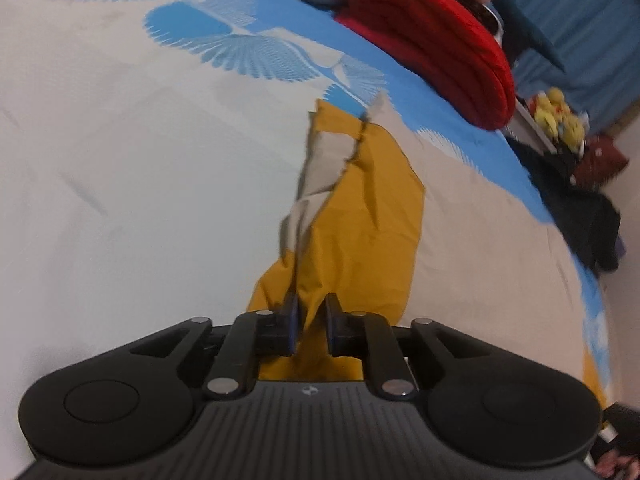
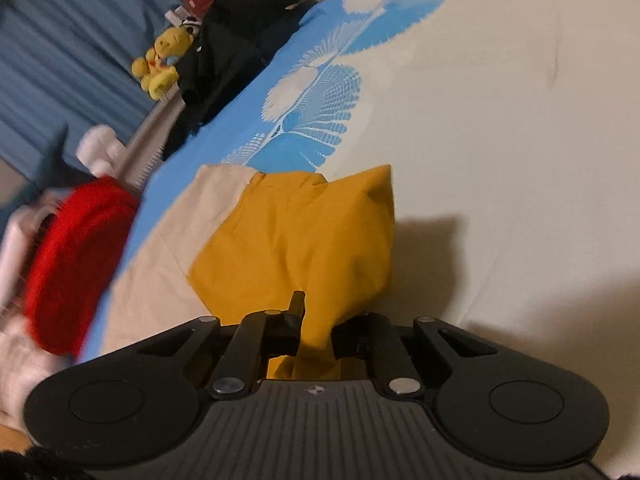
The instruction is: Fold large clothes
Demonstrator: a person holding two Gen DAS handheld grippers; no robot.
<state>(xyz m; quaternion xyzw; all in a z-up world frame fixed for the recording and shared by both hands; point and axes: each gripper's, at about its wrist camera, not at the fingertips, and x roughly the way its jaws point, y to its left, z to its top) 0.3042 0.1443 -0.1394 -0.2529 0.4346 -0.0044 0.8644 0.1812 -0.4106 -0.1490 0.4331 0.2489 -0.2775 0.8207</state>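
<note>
The mustard-yellow garment [image 1: 360,216] [image 2: 304,232] lies bunched on the cream bedspread [image 1: 120,168] [image 2: 500,160], which has a blue fan print. It runs away from both sets of tongs toward the bedspread's blue border, with a pale lining showing along its far edge.

Its near end passes between the fingers of the left gripper [image 1: 311,328], which are drawn close together on a fold of the cloth. The right gripper [image 2: 316,332] likewise has its fingers narrowed onto a wad of the same garment.

Past the garment, off the bedspread's edge, sit a folded red knit [image 1: 436,44] [image 2: 68,256], a heap of black clothing [image 1: 580,216] [image 2: 232,52] and a yellow plush toy [image 1: 560,120] [image 2: 160,64].
</note>
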